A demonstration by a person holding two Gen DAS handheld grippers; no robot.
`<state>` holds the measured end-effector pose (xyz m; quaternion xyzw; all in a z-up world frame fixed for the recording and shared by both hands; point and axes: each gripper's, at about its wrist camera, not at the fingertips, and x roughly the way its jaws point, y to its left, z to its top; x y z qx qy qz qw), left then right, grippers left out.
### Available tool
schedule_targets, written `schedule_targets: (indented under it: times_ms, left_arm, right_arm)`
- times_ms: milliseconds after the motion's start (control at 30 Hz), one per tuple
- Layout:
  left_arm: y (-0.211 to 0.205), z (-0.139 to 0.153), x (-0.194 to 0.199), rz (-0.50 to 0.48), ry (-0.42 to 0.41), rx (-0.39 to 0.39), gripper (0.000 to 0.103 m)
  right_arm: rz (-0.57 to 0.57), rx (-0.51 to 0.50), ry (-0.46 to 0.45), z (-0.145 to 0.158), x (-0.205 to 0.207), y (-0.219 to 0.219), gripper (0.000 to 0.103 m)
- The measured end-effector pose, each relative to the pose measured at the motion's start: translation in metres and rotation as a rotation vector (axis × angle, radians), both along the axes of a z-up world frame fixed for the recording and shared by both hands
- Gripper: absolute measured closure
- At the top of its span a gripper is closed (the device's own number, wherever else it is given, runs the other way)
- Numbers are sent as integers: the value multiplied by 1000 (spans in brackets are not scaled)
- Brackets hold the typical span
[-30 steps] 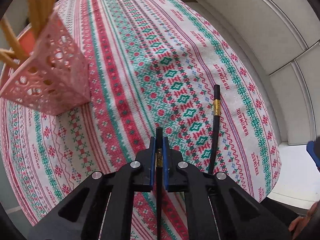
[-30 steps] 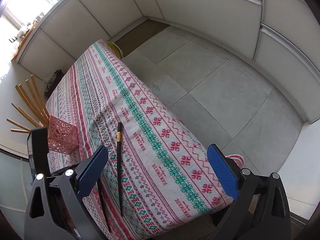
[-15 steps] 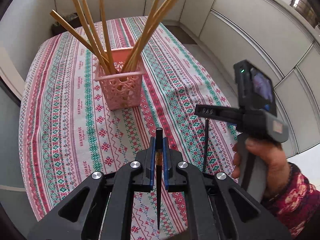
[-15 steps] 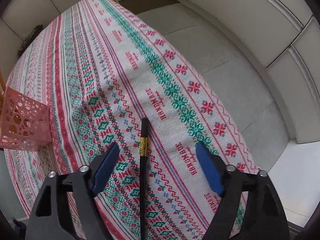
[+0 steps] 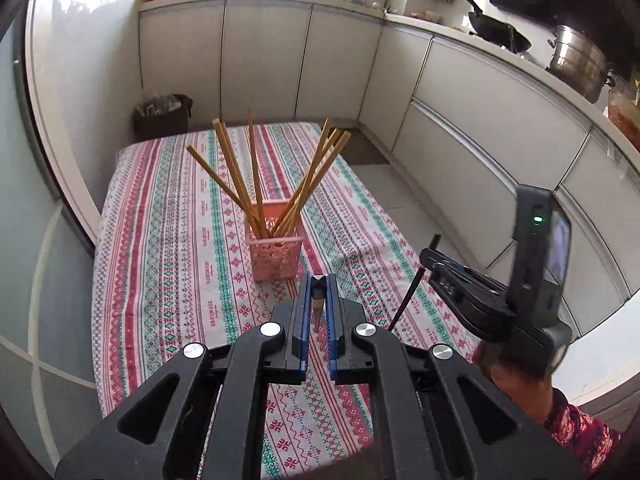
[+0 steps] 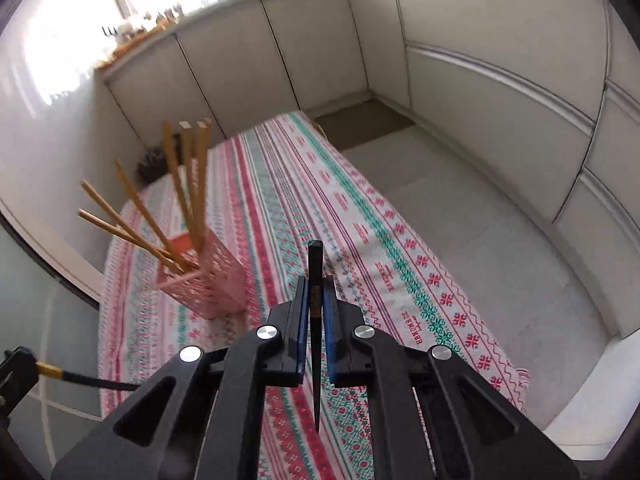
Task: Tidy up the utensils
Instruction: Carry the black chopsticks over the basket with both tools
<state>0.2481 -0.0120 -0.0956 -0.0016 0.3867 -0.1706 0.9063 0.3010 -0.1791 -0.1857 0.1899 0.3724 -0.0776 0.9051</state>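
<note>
While the basket sits mid-frame, your left gripper and right gripper each pinch a black chopstick above the cloth.

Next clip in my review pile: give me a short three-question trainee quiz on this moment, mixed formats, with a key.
1. True or false: the left gripper is shut on a black chopstick.
2. Multiple choice: where are the wooden chopsticks?
A. Lying flat on the tablecloth
B. Standing in the pink basket
C. Held in the right gripper
3. Fill in: the right gripper holds a second ______ above the patterned tablecloth.

Key: 1 true; 2 B; 3 black chopstick.
</note>
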Motion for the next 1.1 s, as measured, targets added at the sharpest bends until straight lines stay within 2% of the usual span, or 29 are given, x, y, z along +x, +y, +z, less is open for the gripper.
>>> schedule_targets:
  times_ms: [67,167,333,467,700,867,1100]
  left_arm:
    - [0,20,-11,-4,-49,-9,97]
    - [-2,43,-22,-7,-111,-10,97]
    - [-2,78,-36,9,-202,-28,97]
    - [1,96,-41,35,-256,-51,97]
    - [0,122,-51,118,-362,-71,97]
    - [4,128,-46,169,-406,-80,97]
    - [8,136,-27,183,-449,-86,97]
  right_arm:
    - [-3,-26,-114,39,-26,1,96]
    - [5,-31,-222,87,-40,4,96]
    - [18,-26,-336,147,-66,0,96]
    - [33,-37,-395,180,-80,4,96]
    - [41,-81,-462,209,-90,11,96]
    - [39,-101,-478,210,-89,14,96]
    - [32,-88,-474,206,-74,12,96]
